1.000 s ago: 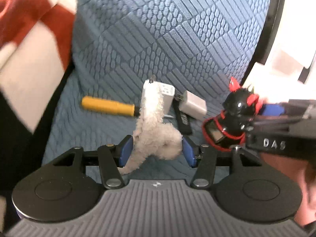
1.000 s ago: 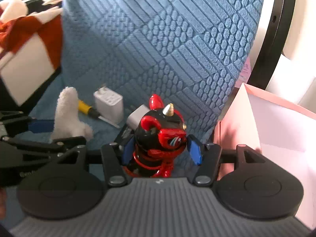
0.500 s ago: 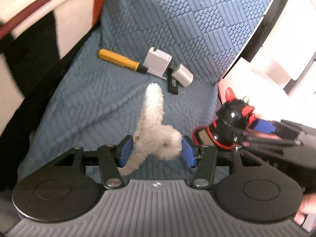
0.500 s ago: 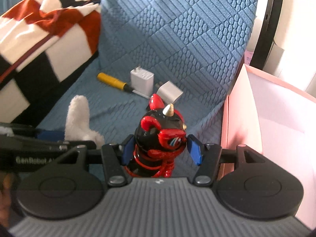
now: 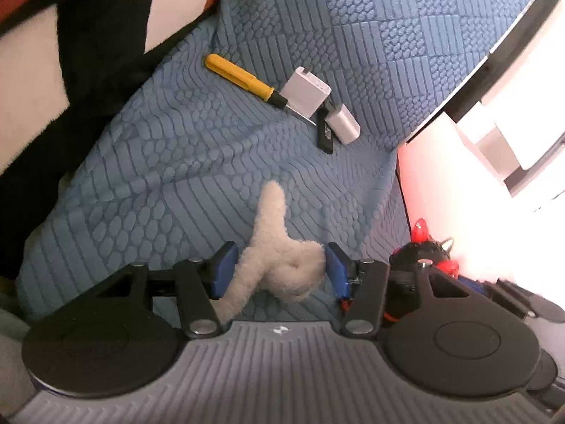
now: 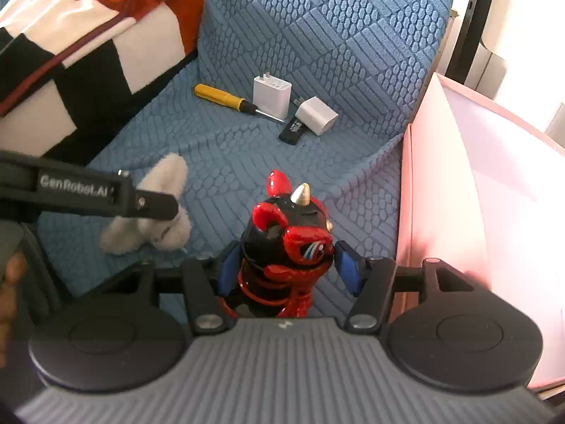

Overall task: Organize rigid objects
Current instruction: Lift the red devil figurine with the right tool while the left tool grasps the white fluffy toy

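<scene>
Both grippers loaded, carried above the textured blue quilted cushion (image 6: 353, 35). Left gripper (image 5: 279, 268) clenched on a fluffy cream plush piece (image 5: 279, 265); its long limb runs up and away from the pads, roughly along the pointing line. Right gripper (image 6: 286, 265) clamps a glossy black-and-red horned figurine (image 6: 286, 243), upright, horns away from the camera. The open pale pink box (image 6: 459, 183) lies just to the right of the right gripper, wall close beside its right finger; the left gripper is farther off, with the figurine between. Judgement: the right hand drops first. Yellow-handled screwdriver (image 6: 226, 99), two white plug chargers (image 6: 272, 95) (image 6: 316, 115) and a black USB stick (image 6: 293, 130) lie well ahead on the cushion.
</scene>
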Demonstrator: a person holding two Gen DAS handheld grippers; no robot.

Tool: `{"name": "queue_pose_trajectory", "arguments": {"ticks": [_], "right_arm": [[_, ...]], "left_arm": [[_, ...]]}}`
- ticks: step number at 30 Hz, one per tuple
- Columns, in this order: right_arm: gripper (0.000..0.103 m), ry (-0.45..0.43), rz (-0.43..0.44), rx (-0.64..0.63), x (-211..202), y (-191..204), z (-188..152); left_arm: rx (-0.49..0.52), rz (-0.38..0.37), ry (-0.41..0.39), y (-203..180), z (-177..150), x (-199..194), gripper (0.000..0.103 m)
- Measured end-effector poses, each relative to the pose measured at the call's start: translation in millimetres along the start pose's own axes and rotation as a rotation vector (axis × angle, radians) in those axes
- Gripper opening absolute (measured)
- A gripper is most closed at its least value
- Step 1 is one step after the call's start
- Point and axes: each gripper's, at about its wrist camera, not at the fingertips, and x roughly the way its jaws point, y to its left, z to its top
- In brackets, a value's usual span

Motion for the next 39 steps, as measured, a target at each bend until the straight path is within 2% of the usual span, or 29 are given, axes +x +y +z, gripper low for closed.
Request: {"name": "queue_pose_trajectory", "arguments": {"ticks": [6,9,14,17,19,25,30,39], "right_arm": [[0.06,0.011,-0.023,0.018,5.7,0.1,-1.2],[0.068,0.008,-0.027,0.025,9.9,-1.9,0.0],[0.068,0.005,0.005,0.083,15.8,-7.1,1.2],[0.069,-0.002,0.039,0.121,17.7,-8.1,1.0],[0.062,-0.001,0.027,0.126,19.1,-8.1,0.0],[0.062,0.005,0.02,0.178,13.1,-14.3,2.1],[0.062,0.008,0.003,0.186,8.4,-12.7,-2.7],[0.062,0.006,-0.005,0.187,9.2,-8.6,-8.2]], "left_arm": [[-0.025,-0.034,0.027,3.4,4.8,9.4,0.062],[-0.007,-0.015,0.051,0.4,3.6,14.3,0.073],[0.027,0.003,0.046,-4.8,4.2,17.0,0.079],[0.054,0.017,0.047,-7.6,4.3,17.2,0.08],[0.059,0.01,0.049,-8.2,4.2,17.0,0.08],[0.071,-0.012,0.054,-10.5,3.8,16.1,0.08],[0.141,0.007,0.063,-15.6,2.4,17.1,0.08],[0.18,0.043,0.059,-20.4,0.0,24.3,0.079]]}}
